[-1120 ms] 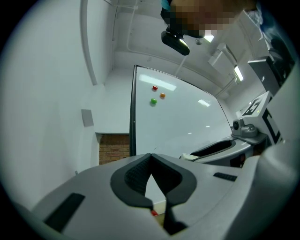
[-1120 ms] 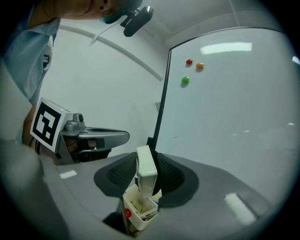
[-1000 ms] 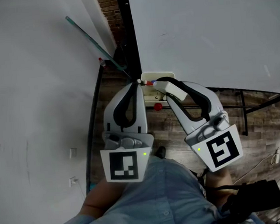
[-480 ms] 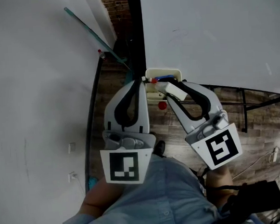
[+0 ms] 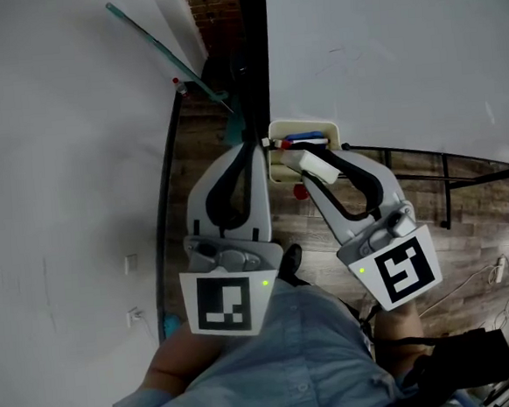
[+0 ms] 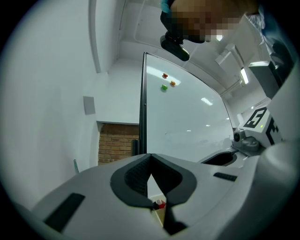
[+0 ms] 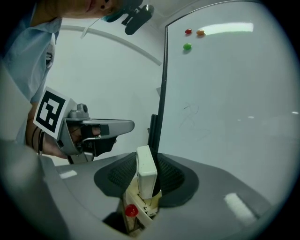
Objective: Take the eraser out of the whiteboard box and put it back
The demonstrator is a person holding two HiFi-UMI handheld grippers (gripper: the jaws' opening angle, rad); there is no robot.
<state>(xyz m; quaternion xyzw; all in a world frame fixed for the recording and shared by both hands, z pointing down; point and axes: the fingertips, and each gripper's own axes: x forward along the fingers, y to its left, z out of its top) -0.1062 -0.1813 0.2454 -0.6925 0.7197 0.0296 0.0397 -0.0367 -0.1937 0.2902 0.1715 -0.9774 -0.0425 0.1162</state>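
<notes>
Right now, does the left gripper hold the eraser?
No, the left gripper is shut and empty; the eraser sits clamped in the right gripper.

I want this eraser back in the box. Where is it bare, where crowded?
The strip between the blue marker by the whiteboard and the near rim of the box looks bare, beneath the eraser in the right gripper. Crowded at the left rim: the left gripper sits there.

Whiteboard box (image 5: 304,129) was mostly covered by the right gripper (image 5: 309,160) and eraser (image 5: 322,168), its blue and red contents too small to identify, and the whiteboard (image 5: 401,55) was cut off at the top and right edges.
</notes>
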